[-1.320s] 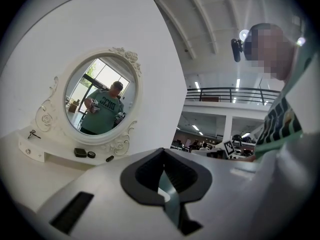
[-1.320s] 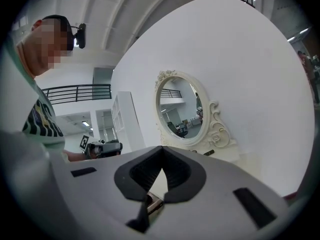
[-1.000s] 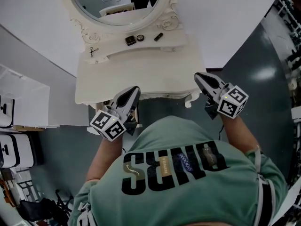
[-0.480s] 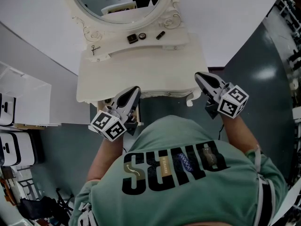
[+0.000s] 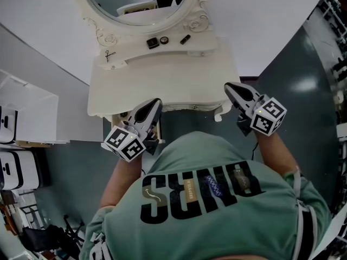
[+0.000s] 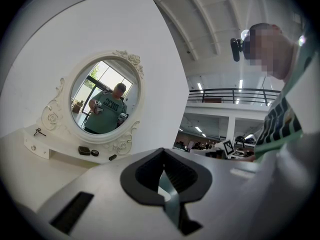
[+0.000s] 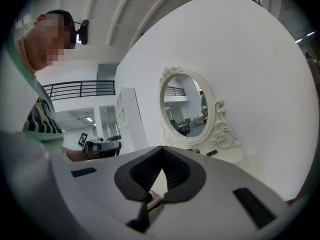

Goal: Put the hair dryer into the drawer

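No hair dryer shows in any view. A cream vanity table [image 5: 162, 83] with an oval mirror [image 5: 135, 4] stands against the white wall. My left gripper [image 5: 154, 104] hangs level over the table's left front edge, shut and empty. Under it is what looks like a pulled-out drawer [image 5: 118, 119], mostly hidden. My right gripper [image 5: 230, 87] is off the table's right front corner, shut with nothing in it. In the left gripper view the left gripper [image 6: 162, 154] points at the mirror [image 6: 105, 101]. In the right gripper view the right gripper [image 7: 161, 153] points along the wall by the mirror [image 7: 182, 106].
On the shelf under the mirror lie a black compact [image 5: 151, 43], a round pot [image 5: 164, 40], a dark tube [image 5: 185, 39] and small scissors [image 5: 108, 56]. White cabinets [image 5: 16, 167] and a clear box [image 5: 27, 110] stand at the left. Dark floor [image 5: 293, 80] lies to the right.
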### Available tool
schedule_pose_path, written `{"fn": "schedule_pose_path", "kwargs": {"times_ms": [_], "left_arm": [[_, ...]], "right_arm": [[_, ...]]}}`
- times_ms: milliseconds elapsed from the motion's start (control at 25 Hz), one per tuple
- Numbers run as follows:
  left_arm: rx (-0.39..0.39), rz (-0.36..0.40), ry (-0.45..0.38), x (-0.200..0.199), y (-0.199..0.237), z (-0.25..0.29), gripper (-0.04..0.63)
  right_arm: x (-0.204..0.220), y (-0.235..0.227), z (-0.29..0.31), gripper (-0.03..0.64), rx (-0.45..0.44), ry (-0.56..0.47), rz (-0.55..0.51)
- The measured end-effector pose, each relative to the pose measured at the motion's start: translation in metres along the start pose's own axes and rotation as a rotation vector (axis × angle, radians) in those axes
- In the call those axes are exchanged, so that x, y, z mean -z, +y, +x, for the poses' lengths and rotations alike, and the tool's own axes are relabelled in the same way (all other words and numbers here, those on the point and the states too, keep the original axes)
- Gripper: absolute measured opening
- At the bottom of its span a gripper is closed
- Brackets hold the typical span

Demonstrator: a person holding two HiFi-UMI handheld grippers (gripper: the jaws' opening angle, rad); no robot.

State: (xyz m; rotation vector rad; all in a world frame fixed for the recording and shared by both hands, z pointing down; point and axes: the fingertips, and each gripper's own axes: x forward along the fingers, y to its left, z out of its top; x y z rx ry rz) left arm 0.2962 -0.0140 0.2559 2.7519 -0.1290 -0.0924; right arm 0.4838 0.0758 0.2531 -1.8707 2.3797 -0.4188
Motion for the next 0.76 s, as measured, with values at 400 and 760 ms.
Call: {"fn": "schedule_pose_path", "kwargs": {"times_ms": [400,760], "left_arm": [[-0.008,-0.005,-0.003,-0.0012,-0.0008,-0.0002,0.009],[-0.010,-0.005,-0.002,-0.0012,-0.0016,0.0003,0.009]], "right_arm": [[0.0021,0.0027,0.0016,-0.008,-0.019,0.014,-0.010],[0.0017,0.0053,0.0038,-0.006,-0.032,0.025,-0.020]]}}
